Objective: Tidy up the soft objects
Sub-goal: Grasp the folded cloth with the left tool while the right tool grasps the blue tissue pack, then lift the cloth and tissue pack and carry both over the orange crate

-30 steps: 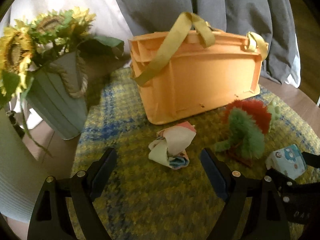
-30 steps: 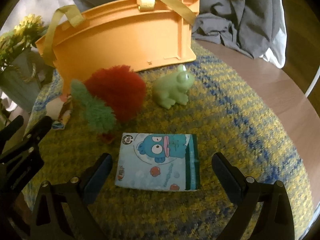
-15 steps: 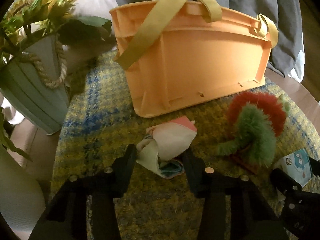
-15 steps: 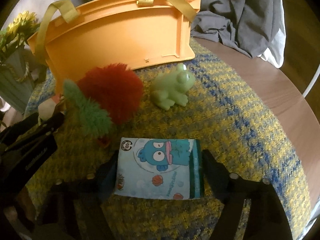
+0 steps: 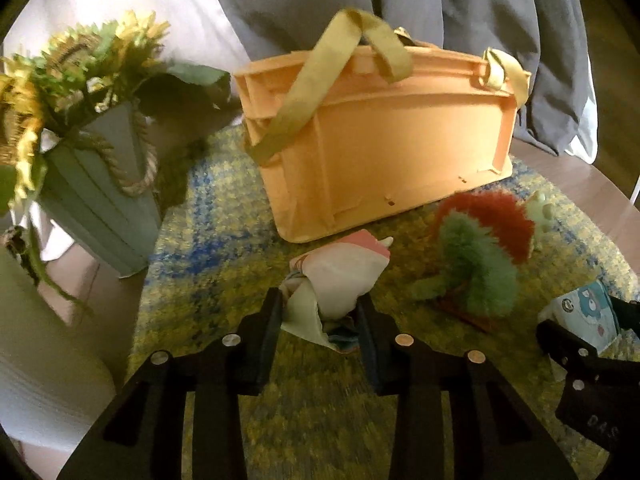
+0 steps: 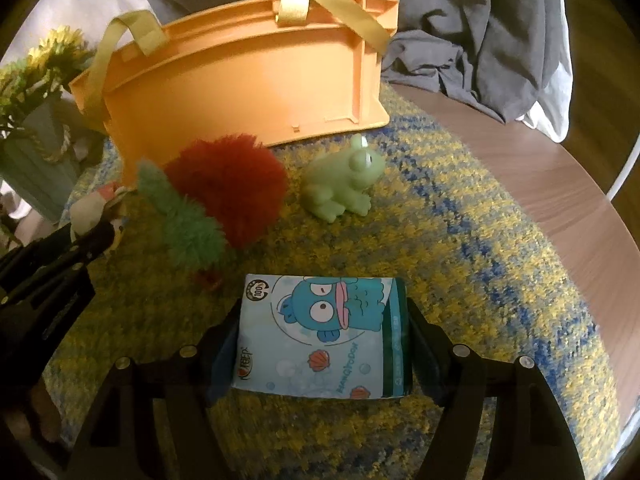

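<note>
here left fingers [image 5: 320, 320] pinch the cloth bundle [image 5: 340, 276], right fingers [image 6: 320, 344] the tissue pack [image 6: 320, 336].

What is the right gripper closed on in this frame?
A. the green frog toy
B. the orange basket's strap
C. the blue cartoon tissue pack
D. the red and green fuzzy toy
C: in the right wrist view the right gripper has its fingers pressed against both sides of the blue cartoon tissue pack.

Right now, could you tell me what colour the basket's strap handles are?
Mustard yellow straps on the orange basket, clearest in the left wrist view.
</note>
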The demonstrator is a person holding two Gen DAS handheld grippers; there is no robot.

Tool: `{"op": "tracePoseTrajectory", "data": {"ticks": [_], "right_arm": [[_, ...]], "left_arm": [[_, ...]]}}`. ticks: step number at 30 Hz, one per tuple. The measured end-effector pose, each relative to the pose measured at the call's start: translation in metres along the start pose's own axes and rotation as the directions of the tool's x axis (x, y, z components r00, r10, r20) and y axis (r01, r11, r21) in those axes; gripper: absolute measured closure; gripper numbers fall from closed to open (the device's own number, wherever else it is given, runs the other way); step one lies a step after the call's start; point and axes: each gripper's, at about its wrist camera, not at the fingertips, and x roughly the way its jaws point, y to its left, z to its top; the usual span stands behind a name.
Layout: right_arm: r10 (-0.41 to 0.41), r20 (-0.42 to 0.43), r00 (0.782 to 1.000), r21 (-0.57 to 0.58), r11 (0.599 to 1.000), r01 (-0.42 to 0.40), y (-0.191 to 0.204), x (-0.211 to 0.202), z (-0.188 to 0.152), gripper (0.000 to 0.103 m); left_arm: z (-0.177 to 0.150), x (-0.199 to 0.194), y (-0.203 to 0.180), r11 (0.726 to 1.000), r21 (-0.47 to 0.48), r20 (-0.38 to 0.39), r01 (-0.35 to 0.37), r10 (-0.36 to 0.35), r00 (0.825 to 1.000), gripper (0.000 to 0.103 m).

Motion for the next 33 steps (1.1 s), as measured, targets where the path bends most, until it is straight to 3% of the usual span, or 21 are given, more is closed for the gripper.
{"op": "tracePoseTrajectory", "data": {"ticks": [19, 33], "right_arm": [[0.142, 0.096, 0.985, -0.121, 0.984, -0.130, -0.032, -0.056, 0.018, 0.030], [0.249, 0.224, 0.942, -0.228, 0.953, -0.198, -0.054, -0.113, 0.043, 0.030]], "left_arm": [[0.004, -0.094, -0.021, 0.989, -0.131, 0.057, -0.070, 0.078, 0.995, 0.068], [0.019, -0.153, -0.047, 0.970, -0.218, 0.155, -0.108, 0.143, 0.978, 0.068]]}}
